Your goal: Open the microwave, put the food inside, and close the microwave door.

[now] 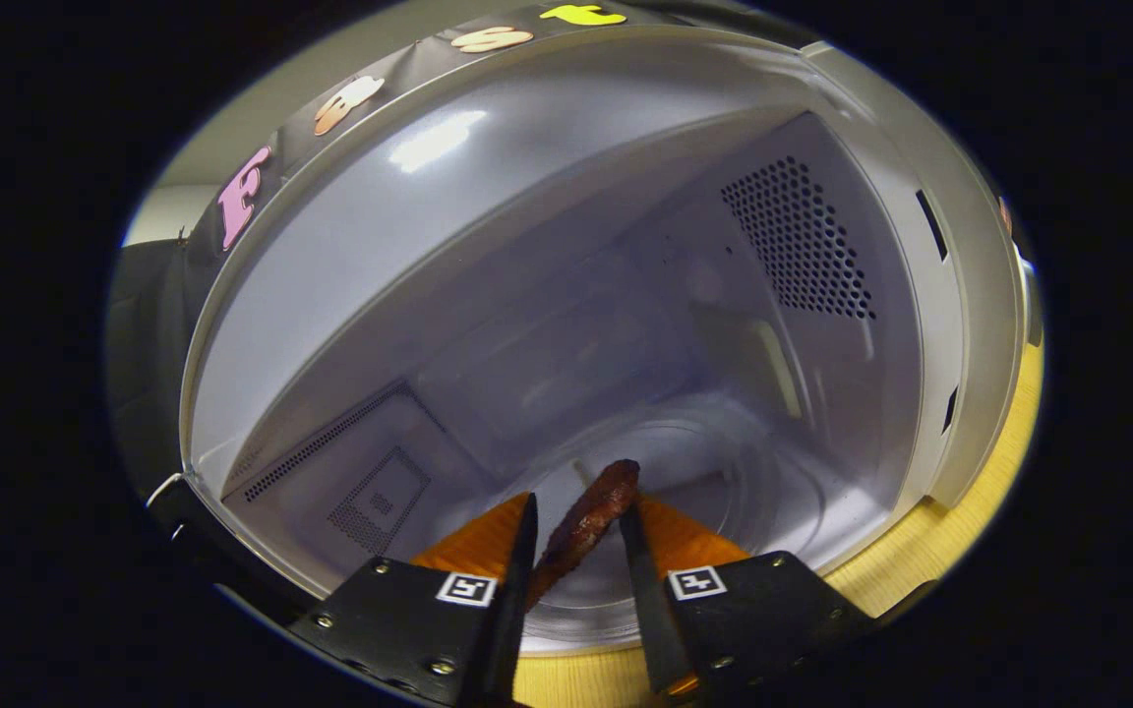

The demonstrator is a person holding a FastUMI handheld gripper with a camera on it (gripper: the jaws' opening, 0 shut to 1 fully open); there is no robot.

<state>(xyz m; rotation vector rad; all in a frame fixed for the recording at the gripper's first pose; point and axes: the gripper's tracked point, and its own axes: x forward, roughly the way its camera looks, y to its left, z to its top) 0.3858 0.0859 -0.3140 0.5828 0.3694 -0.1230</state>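
The microwave [960, 324] stands open, its pale cavity filling the space ahead of my fingers. A brown, flat, oblong piece of food [588, 521] sits edge-up between the two fingers, and my gripper [578, 513] is shut on it. The food hangs at the cavity's mouth, above the front part of the round glass turntable [773, 482]. Perforated vent panels show on the cavity walls to the upper right and lower left. The door is out of sight.
The microwave rests on a light wooden tabletop [921, 565], which shows below and to the right of the cavity. The black booth wall stands behind the microwave's top edge.
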